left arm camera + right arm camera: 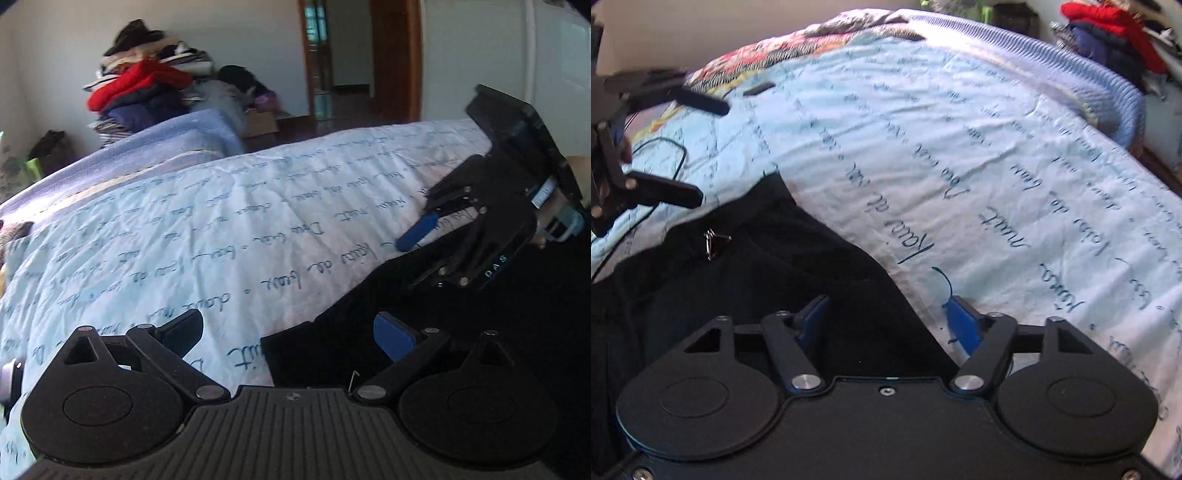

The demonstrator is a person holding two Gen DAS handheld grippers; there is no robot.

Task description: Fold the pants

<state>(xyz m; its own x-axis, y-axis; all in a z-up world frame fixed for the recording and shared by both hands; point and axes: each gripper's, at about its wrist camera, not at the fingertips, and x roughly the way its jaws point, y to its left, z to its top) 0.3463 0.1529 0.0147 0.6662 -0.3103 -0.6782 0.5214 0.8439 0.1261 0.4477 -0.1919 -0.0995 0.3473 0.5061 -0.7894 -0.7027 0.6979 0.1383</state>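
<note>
Black pants (480, 332) lie on a light blue bedsheet with handwriting print (221, 229). In the left wrist view my left gripper (291, 332) is open, its fingers astride the pants' near corner edge. My right gripper (424, 225) shows at the right, just above the pants' edge. In the right wrist view the pants (757, 273) fill the lower left, with a metal clasp (714, 240) on them. My right gripper (886, 314) is open over the pants' edge. The left gripper (698, 147) shows open at the upper left.
A pile of clothes (147, 85) with a red garment stands beyond the bed's far side. A blue blanket (177, 140) lies along the far edge. A black cable (665, 155) lies on the sheet. A doorway (351, 55) is behind.
</note>
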